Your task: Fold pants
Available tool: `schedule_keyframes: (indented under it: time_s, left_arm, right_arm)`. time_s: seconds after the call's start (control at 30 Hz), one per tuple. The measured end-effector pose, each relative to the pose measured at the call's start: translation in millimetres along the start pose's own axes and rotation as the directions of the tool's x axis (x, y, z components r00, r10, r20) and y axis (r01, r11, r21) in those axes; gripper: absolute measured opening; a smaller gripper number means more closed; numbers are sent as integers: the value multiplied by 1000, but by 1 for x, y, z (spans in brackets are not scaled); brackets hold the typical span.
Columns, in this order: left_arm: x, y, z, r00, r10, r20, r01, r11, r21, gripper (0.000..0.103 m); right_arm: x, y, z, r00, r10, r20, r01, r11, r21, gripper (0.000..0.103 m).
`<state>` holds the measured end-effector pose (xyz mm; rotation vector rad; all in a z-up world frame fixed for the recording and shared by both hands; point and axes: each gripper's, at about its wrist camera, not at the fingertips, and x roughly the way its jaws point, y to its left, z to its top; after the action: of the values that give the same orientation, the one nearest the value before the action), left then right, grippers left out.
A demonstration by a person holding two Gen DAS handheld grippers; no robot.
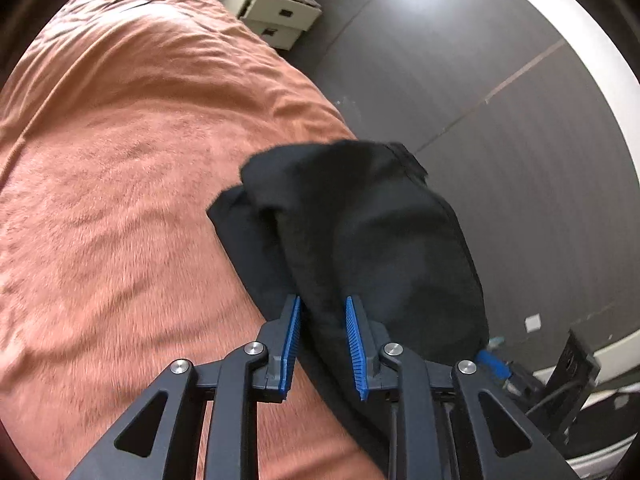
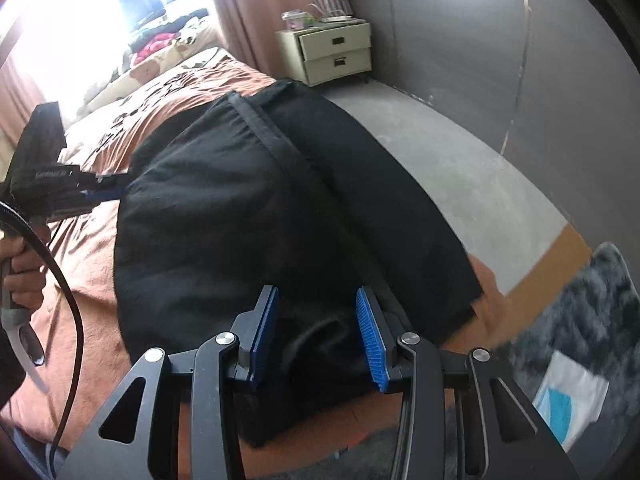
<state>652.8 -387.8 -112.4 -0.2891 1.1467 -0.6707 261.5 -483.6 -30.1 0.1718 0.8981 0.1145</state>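
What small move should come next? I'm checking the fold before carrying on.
Probably lower both grippers to lay the bunched black fabric pants flat on the fuzzy orange bedspread: the left gripper and right gripper each pinch cloth.

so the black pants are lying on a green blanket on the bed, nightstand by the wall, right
Not quite: the blanket is orange-brown, not green, as the left wrist view shows. The rest holds: the black pants lie on it at the bed's edge, and the nightstand stands by the wall.
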Motion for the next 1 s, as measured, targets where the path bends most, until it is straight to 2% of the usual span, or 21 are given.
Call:
schedule_keyframes:
  time_s: [0.1,0.2,0.3,0.47,0.5,0.53,0.57,0.63,0.67,0.7,0.73,0.8,1.0]
  left_arm:
    - [-10,-12,-8,1000,9,-5,-9,999,35,25]
    - [-27,-27,-17,1000,15,1,-15,997,77,30]
    - [-45,-41,-25,999,31,18,-33,992,118,39]
    - [-83,-58,-38,997,47,62,-57,983,174,41]
    - [-91,-61,-41,997,47,68,-58,981,184,43]
    - [-99,-64,-43,997,42,72,-55,979,194,51]
    - [-108,-67,-47,996,41,78,-56,977,205,57]
    - [-128,-73,-57,993,58,105,-81,969,233,82]
    - [-139,-76,-63,991,59,124,-89,964,250,86]
    - [-148,-79,-68,989,59,137,-94,960,264,93]
    - [-159,-82,-73,986,63,154,-105,954,280,99]
    - [-177,-87,-84,981,69,179,-121,947,298,103]
    - [-228,-100,-115,974,73,213,-142,934,328,103]
  right_arm:
    - [-21,0,1,1000,-5,13,4,1000,9,38]
    - [-40,16,0,999,-13,32,13,1000,2,38]
    - [-57,30,0,999,-5,49,6,1000,-2,46]
    - [-80,52,-11,996,-11,87,12,1000,-7,55]
    - [-85,56,-12,996,-14,91,15,1000,-10,63]
    - [-93,62,-14,996,-8,91,9,1000,-8,75]
    - [-98,66,-15,996,4,89,-4,1000,-5,80]
    - [-117,78,-20,995,3,102,-1,1000,-17,92]
    - [-127,83,-23,993,-5,115,7,1000,-23,95]
    - [-138,90,-25,991,-9,131,12,1000,-24,103]
    - [-148,96,-29,990,-15,143,18,1000,-24,103]
    - [-162,107,-35,987,-29,161,33,999,-23,103]
    - [-186,139,-56,982,-38,184,47,998,-45,103]
